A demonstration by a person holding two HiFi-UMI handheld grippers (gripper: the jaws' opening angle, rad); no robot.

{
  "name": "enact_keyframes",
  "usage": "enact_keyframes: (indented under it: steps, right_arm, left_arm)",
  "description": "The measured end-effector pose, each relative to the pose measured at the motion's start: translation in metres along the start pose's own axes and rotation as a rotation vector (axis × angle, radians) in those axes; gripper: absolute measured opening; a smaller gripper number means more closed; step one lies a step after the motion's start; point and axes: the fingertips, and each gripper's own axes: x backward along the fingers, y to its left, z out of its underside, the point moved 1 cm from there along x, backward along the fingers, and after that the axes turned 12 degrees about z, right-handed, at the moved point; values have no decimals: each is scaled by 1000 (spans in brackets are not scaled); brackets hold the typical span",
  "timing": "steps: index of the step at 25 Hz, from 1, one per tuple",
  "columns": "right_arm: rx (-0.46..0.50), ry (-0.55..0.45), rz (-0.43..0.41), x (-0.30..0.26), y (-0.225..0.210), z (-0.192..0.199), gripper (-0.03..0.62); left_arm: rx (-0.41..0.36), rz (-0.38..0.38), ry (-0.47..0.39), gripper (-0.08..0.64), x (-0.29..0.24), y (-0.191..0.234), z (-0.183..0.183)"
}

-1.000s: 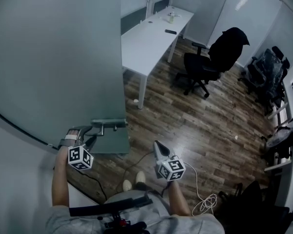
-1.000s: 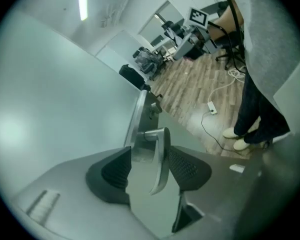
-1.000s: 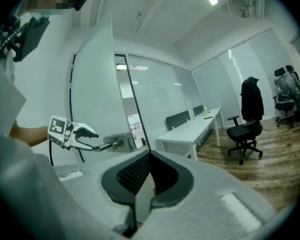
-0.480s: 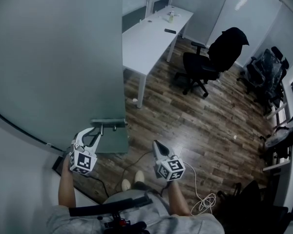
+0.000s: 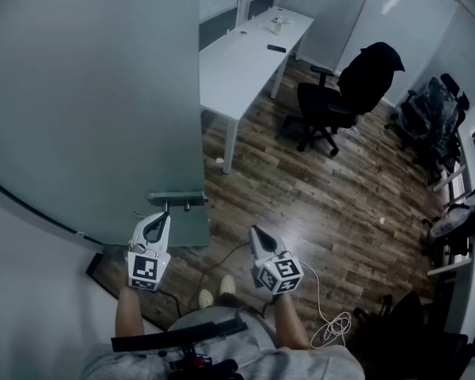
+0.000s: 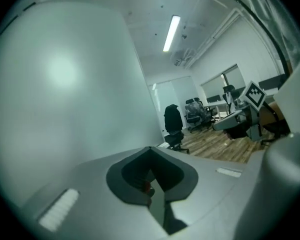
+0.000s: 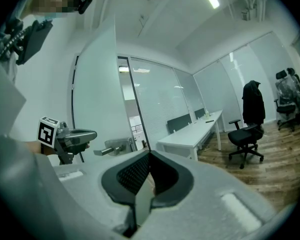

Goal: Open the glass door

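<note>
Wood-plank floor (image 5: 324, 212) runs thru an office w/ a long white desk (image 5: 245, 62) and a black swivel chair (image 5: 340, 105) beyond it. You're standing at the glass door (image 5: 87, 93), a frosted pane filling the left of the head view, w/ a metal lever handle (image 5: 176, 199) low on its near edge. Your left gripper (image 5: 165, 215) sits just below that handle, tips pointing up toward it. Its jaws are clenched tight w/ nothing between them (the left gripper view shows only frosted glass ahead, no lever in the pinch). Whether the tips touch the lever I can't tell; in the right gripper view they look near it but apart. Your right gripper (image 5: 253, 231) hangs to the right of the left one, over the floor and off the door, jaws also pressed together and empty. By your right side a white cable (image 5: 332, 327) lies looped on the planks.
</note>
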Motion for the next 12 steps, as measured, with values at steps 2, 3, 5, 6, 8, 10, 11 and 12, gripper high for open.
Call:
enact_keyframes:
  steps: [2,3,5,6,8,10,11,12]
  right_arm:
    - [0,-10,-2,0,3,-3,2]
    - [0,-14,-2,0,4,-4,2]
    - [1,-20,-3,2,6,-6,2]
    - [2,-22,-4,4,7,-6,2]
    - [8,-29,-6,7,10,-9,2]
    - [10,-43,-6,12,11,-14,2]
    - [10,-51,-5,14,12,-17,2]
    - [9,-57,-3,17,12,-19,2]
  left_arm:
    - [43,-17,-42,3,0,-1,-5]
    - [57,-25,-61,3,1,-1,-8]
    - [84,-44,-95,3,3,-2,-11]
    - [102,-54,-111,3,5,-2,-13]
    - [147,-73,-135,3,10,-4,-15]
    - [188,-84,-147,3,14,-9,-17]
    - [201,-85,-152,3,16,-12,-16]
    - [212,-84,-155,3,19,-15,-15]
